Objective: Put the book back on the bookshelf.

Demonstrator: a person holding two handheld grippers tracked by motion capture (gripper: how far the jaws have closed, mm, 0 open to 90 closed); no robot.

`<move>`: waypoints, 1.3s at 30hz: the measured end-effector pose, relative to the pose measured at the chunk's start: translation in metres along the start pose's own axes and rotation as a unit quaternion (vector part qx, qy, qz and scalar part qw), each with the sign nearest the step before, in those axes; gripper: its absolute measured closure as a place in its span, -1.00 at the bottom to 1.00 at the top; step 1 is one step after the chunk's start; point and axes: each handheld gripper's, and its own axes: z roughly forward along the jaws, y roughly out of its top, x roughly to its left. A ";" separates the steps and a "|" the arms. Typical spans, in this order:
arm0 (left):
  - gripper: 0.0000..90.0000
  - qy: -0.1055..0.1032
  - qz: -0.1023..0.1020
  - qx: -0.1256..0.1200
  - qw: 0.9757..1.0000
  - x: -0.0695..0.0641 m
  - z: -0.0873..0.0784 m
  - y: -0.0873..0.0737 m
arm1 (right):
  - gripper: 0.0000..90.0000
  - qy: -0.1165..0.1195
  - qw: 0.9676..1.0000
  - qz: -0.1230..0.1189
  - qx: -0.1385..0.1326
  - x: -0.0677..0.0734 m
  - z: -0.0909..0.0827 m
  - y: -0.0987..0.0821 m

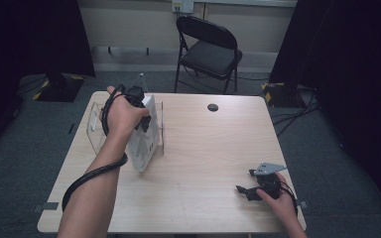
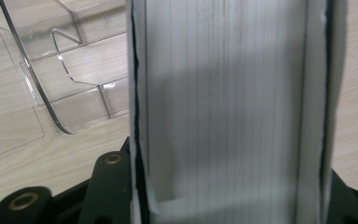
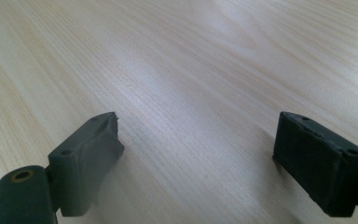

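Left gripper [image 1: 144, 119], over the far-left part of the wooden table [image 1: 208, 148], clamped on a thick white book [image 1: 146, 134], seen from above standing on edge and leaning slightly. In the left gripper view, page edges of the book [image 2: 223, 107] running straight up between the two black jaws, one jaw pressed against each cover, so clamped firmly on the book's thickness rather than closed to nothing. Left hand [image 1: 121, 116] wrapped around the gripper body, black cable looping back along the forearm. Just beside the book, on its left, a clear plastic stand [image 1: 95, 130] resting on the tabletop; in the left gripper view the same clear plastic stand [image 2: 60, 65] lying below and to the left of the book, its curved rim and inner dividers visible against the wood grain; contact between the two hard to tell. Right gripper [image 1: 245, 191] low at the near-right of the table, held in the right hand [image 1: 278, 201], well apart from the book. In the right gripper view, jaws spread wide, nothing between them, bare wood of the table [image 3: 191, 70] below and ahead; tips [image 3: 198, 149] close above the surface, touching or not impossible to tell.
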 end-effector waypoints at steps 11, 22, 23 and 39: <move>0.18 0.004 -0.007 -0.002 1.000 -0.002 0.003 0.004 | -0.71 0.000 1.000 0.000 0.000 0.000 0.000 0.000; 0.18 0.012 -0.013 -0.002 1.000 -0.003 0.006 0.009 | -0.71 0.000 1.000 0.000 -0.001 0.000 0.000 0.000; 0.18 0.009 -0.011 0.002 1.000 -0.003 0.005 0.010 | -0.71 0.000 1.000 -0.001 -0.001 0.000 0.000 0.000; 0.18 0.008 -0.033 -0.007 0.999 -0.002 0.013 0.018 | -0.71 0.000 1.000 0.000 0.000 0.000 0.000 0.000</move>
